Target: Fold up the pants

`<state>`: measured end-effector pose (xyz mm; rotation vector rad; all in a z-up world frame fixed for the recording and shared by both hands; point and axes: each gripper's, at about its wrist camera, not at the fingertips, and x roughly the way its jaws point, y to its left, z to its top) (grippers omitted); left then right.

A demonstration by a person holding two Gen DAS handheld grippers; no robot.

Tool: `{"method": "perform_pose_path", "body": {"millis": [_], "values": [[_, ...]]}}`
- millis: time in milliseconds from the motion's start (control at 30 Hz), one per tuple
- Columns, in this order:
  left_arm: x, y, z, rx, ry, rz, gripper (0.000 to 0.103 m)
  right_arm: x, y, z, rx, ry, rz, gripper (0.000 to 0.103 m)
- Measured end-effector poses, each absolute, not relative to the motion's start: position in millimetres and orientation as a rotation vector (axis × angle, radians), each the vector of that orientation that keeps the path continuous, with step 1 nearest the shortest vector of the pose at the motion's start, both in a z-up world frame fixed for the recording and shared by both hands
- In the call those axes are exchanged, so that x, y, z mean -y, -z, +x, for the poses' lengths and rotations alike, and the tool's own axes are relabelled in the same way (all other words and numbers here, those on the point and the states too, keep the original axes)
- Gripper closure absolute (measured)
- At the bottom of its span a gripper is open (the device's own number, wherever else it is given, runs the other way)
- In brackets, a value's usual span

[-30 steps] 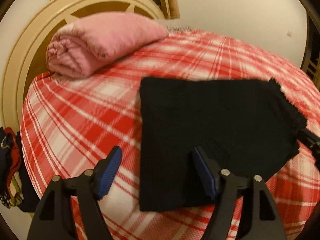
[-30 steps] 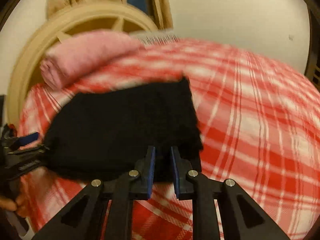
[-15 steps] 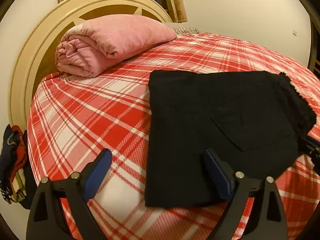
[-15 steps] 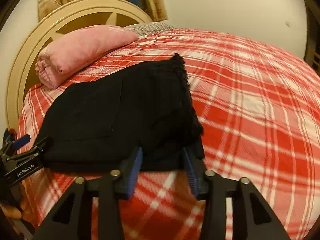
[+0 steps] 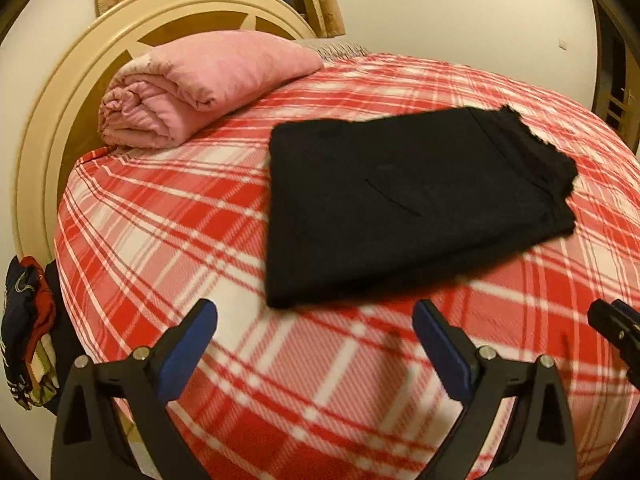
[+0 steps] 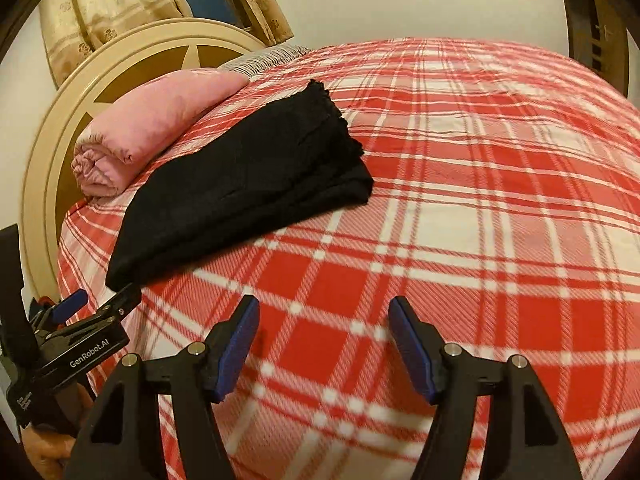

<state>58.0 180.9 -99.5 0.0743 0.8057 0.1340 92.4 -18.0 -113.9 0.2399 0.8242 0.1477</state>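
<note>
Two opening, empty hand-held grippers, left (image 5: 314,354) and right (image 6: 324,346), hover near folded black pants (image 5: 404,204) on a plaid bed (image 5: 320,392).

Warm yellowish indoor light, pretty dim and even, no glare. Heavy fisheye: dark vignette at every corner, the plaid bedspread (image 5: 224,216) bulging like a dome. Plaid smears with motion blur toward 6 o'clock; black pants (image 5: 400,208) show hardly any detail.

Plaid-covered bed (image 5: 168,240) — cream headboard (image 5: 52,128), curtained window (image 6: 120,0)
</note>
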Motion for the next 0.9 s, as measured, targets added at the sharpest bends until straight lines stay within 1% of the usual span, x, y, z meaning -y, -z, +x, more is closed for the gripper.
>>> {"method": "perform_pose_path", "body": {"millis": [200,467,633,800,900], "values": [[-165,109,43,-0.826,-0.094,0.115,0.003,15,113,76,-0.816,-0.121,0.178,0.035],[-160,113,31,-0.888,-0.033,0.068,0.003,9,118,62,-0.853,-0.113,0.144,0.035],[-163,106,20,-0.910,-0.036,0.031,0.003,2,110,52,-0.832,-0.109,0.114,0.034],[-164,91,7,-0.869,-0.027,0.028,0.002,1,90,35,-0.770,-0.108,0.118,0.030],[-164,78,-3,-0.821,-0.027,0.035,0.001,0,74,25,-0.719,-0.103,0.111,0.029]]}}
